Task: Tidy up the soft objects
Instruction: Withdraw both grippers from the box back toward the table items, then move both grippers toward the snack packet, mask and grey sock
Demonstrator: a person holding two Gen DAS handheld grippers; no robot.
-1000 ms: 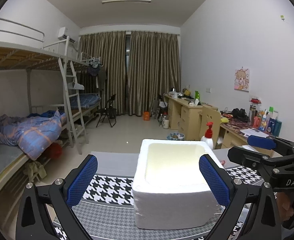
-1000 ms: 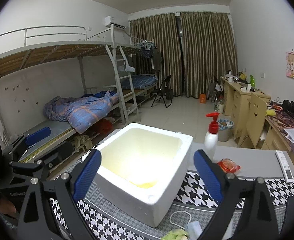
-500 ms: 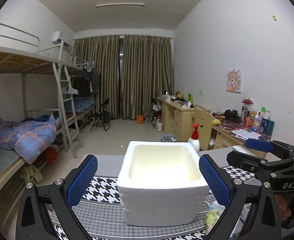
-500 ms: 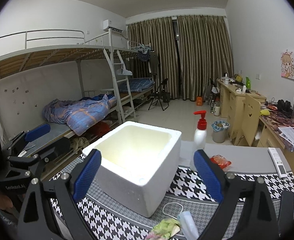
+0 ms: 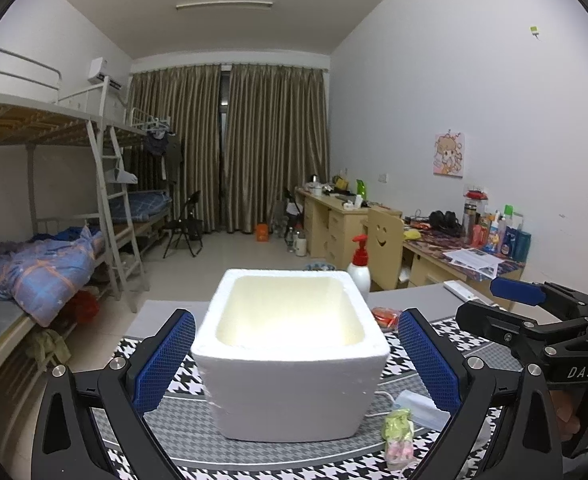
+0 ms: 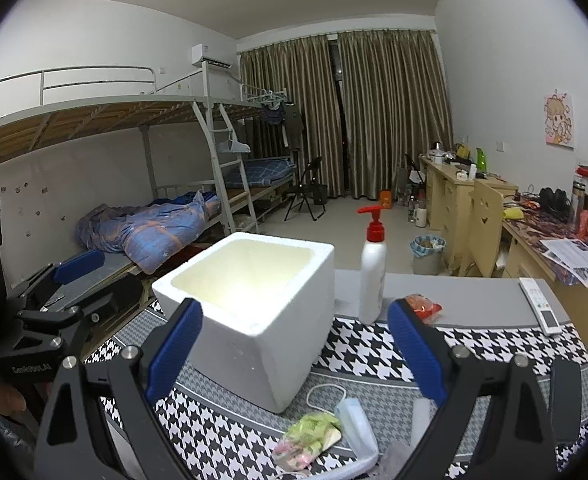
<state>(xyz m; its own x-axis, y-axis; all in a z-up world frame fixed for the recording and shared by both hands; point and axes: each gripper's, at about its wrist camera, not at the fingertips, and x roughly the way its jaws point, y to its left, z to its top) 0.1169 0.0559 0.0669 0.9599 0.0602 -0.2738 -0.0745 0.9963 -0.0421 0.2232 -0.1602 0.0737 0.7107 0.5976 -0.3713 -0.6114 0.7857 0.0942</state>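
Foam box (image 5: 294, 344) looks empty; green packet (image 6: 314, 436) and face mask (image 6: 354, 426) lie on tabletop (image 6: 474, 312). Left gripper (image 5: 294, 364) and right gripper (image 6: 294, 350): jaws wide open, nothing held, so sorting seems not begun.

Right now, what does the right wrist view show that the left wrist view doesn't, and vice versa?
Right wrist only: the left claw at the left edge, open and empty, and the white remote control in full.
Left wrist only: the right claw at the right edge, open and empty.
Both: white foam box, red-pump white bottle, green-pink soft packet, pale blue face mask, houndstooth cloth.
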